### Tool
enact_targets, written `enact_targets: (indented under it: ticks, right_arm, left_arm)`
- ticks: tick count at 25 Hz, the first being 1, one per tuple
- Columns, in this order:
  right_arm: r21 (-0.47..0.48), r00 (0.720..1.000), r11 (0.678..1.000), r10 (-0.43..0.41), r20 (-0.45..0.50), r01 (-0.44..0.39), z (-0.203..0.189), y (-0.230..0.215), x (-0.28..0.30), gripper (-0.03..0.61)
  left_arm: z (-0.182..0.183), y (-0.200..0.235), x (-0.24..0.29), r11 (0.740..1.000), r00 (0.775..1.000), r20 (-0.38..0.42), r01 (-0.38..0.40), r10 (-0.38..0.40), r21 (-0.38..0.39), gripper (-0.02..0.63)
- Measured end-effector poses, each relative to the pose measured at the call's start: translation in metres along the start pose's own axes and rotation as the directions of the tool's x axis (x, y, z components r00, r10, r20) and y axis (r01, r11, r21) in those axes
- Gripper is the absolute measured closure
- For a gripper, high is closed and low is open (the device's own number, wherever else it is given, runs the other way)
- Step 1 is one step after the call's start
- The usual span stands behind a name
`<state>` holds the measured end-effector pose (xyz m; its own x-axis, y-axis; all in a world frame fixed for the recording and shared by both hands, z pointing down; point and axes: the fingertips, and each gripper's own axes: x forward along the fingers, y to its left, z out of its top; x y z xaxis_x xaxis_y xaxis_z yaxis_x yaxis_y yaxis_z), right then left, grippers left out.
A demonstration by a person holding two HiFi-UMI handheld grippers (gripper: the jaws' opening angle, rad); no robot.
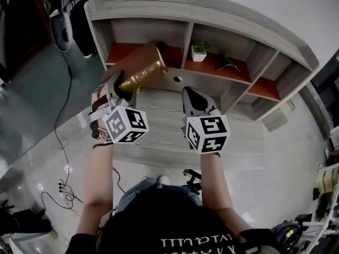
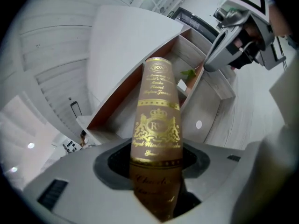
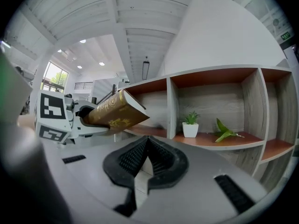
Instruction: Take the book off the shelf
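A brown book with gold lettering on its spine is clamped in my left gripper. It sticks out in front of the left compartment of the grey shelf, clear of the orange shelf board. In the left gripper view the book stands straight up between the jaws, which press on its lower end. The right gripper view shows the book held at the left by the other gripper. My right gripper hovers beside it over the shelf's lower ledge, its pads together and nothing between them.
A small potted plant and a loose green sprig sit in the middle compartment. A round hole marks the shelf front. Cables run over the shiny floor at the left. A black bag hangs beside the shelf.
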<state>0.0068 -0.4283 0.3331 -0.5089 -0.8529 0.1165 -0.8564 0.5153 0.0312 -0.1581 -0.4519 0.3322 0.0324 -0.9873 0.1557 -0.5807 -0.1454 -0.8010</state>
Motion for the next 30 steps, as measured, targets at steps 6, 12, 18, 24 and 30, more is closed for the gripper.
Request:
enact_targets:
  ticks: [6,12,18,24,30]
  right_arm:
    - [-0.023,1.0,1.0,0.003,0.008,-0.003,0.01,0.019,-0.001,0.566]
    - [-0.04,1.0,0.999,-0.012,0.015,0.012,0.017,0.026,0.001,0.566]
    - [-0.056,1.0,0.998,-0.016,0.024,0.018,0.022,0.031,0.004,0.566]
    - [-0.071,0.999,0.997,-0.014,0.033,0.017,0.024,0.037,0.008,0.566]
    - [-0.099,0.998,0.995,-0.017,0.06,0.023,0.031,0.04,0.011,0.566]
  left_arm:
    - [-0.012,0.013,-0.016,0.988,0.999,0.021,0.034,-0.031,-0.152,0.377]
    - [-0.022,0.026,-0.024,0.939,0.998,0.049,0.052,-0.037,-0.34,0.379]
    - [-0.038,0.032,-0.027,0.862,0.997,0.063,0.074,-0.049,-0.501,0.379]
    - [-0.051,0.034,-0.034,0.691,0.988,0.134,0.148,-0.075,-0.707,0.38]
    - [-0.051,0.04,-0.035,0.635,0.981,0.18,0.183,-0.07,-0.75,0.38]
